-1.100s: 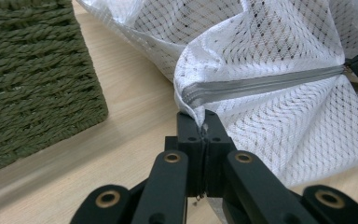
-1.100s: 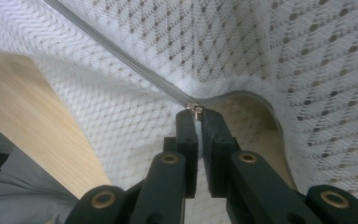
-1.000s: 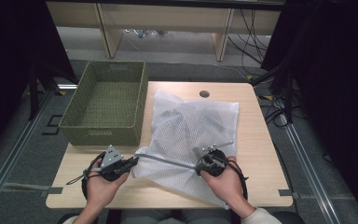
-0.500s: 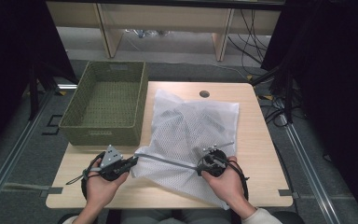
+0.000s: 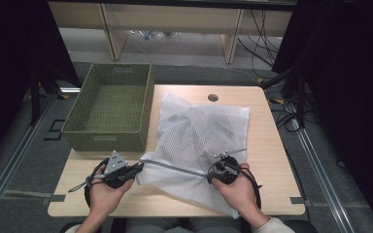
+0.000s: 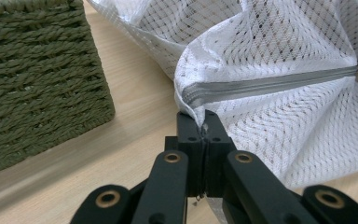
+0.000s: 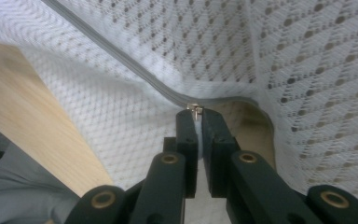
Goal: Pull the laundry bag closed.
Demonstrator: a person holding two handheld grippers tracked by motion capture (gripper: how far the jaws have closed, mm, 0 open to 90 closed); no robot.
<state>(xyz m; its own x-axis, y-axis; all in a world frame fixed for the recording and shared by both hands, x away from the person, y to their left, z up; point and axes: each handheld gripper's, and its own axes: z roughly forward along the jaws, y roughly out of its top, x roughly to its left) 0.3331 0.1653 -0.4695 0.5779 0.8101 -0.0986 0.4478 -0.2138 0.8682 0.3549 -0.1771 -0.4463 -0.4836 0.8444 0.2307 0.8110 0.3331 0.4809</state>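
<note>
So the biggest thing here is the light wooden table with rounded corners [image 5: 272, 145], which has a small dark round hole [image 5: 213, 97] near its far edge. There's bare wood along the right side and a strip along the near edge, so that's where the open room is. The left side is tighter: the olive-green woven rectangular basket [image 5: 109, 112] sits on the far left corner, its left wall right at the table's edge, and its right wall is just beside the laundry bag.

The white mesh laundry bag with a grey zipper [image 5: 199, 141] lies spread over the middle of the table, rumpled, with darker stuff showing through the mesh. Its near corner reaches almost to the near table edge, between the two hands. The grey zipper [image 5: 175, 168] runs stretched in a straight line from one gripper to the other.

The left gripper [image 6: 204, 122] has its black jaws pinched tight on the bag's corner right at the end of the zipper, close to the basket's near wall. The right gripper [image 7: 195, 113] has its jaws nearly together on the small metal zipper pull [image 7: 194, 108], with a bit of the bag gaping open just past it.

No brand names, labels or readable writing anywhere on the bag, basket or grippers.
</note>
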